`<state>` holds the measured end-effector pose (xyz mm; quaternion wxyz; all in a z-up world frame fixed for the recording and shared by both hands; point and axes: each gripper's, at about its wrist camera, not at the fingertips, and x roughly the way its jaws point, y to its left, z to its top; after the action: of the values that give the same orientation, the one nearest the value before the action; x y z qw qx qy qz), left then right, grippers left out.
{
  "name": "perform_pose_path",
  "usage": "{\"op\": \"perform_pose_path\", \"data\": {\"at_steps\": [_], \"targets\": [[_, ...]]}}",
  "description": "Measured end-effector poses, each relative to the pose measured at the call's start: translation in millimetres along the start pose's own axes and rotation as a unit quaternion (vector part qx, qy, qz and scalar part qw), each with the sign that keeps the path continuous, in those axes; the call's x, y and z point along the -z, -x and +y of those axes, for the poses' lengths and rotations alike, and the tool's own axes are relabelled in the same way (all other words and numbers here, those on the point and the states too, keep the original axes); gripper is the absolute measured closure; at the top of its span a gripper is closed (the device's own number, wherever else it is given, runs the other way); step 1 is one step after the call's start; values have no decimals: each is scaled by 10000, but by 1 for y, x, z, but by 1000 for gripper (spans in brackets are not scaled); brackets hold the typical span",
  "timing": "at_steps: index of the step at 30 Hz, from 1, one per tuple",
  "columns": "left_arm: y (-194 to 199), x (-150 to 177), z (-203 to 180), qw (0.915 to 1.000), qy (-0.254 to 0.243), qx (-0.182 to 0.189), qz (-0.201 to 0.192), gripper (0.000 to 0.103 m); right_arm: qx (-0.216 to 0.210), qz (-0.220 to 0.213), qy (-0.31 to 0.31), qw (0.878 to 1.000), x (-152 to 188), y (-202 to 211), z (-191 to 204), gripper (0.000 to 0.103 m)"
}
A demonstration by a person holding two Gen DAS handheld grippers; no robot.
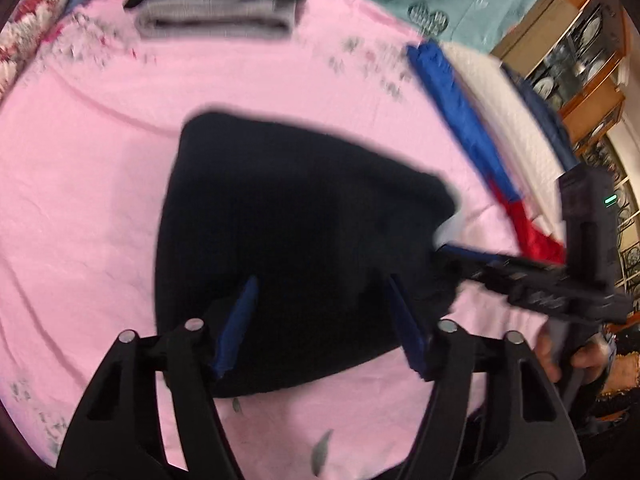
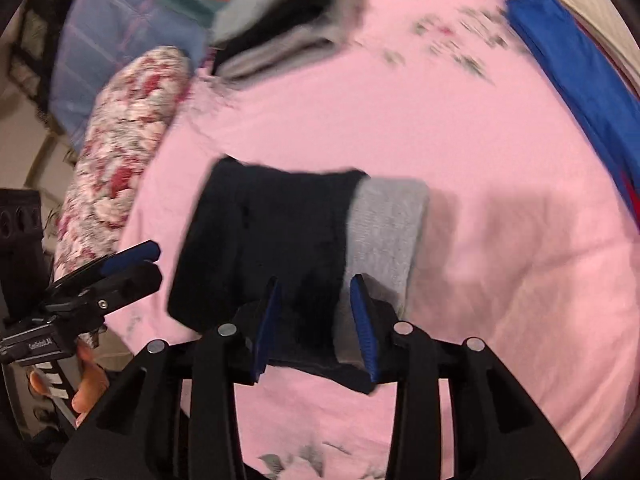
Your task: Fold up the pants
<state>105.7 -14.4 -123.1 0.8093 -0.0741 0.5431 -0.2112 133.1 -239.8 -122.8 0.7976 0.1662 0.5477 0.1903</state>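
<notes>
My left gripper (image 1: pixel 320 320) tilts steeply down with its jaws spread wide, nothing pinched; the folded dark pants (image 1: pixel 288 240) lie on the pink sheet (image 1: pixel 100 200) just under and beyond its fingertips. My right gripper (image 2: pixel 316 320) also tips down, jaws partly apart astride the pants' near edge beside the grey waistband (image 2: pixel 384 232), not pressing. Further off, a stack of folded clothes (image 1: pixel 220 4).

Motion blur smears the flower print on the pink sheet (image 1: pixel 100 200) and the stack of folded clothes (image 2: pixel 280 36). The frame edge cuts off the blue cloth (image 2: pixel 580 92) and the cupboard (image 1: pixel 576 60).
</notes>
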Motion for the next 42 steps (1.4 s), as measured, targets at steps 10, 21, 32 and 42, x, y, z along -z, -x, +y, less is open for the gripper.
{"op": "perform_pose_path", "data": {"at_steps": [10,21,32,42], "targets": [[46,19,8,9993,-9,-6,-370,38,-178,34,1008,9947,-52,23,63,60],[17,20,9,9999,39,13,121,38,773,1497,2529,9527,-122,-116,155,60],[21,27,-12,9992,-263,-311,48,31,1409,1738,2592,9396,-116,-160,151,59],[84,25,64,9937,833,-275,-700,9,254,99,1509,9882,-93,10,118,13]]}}
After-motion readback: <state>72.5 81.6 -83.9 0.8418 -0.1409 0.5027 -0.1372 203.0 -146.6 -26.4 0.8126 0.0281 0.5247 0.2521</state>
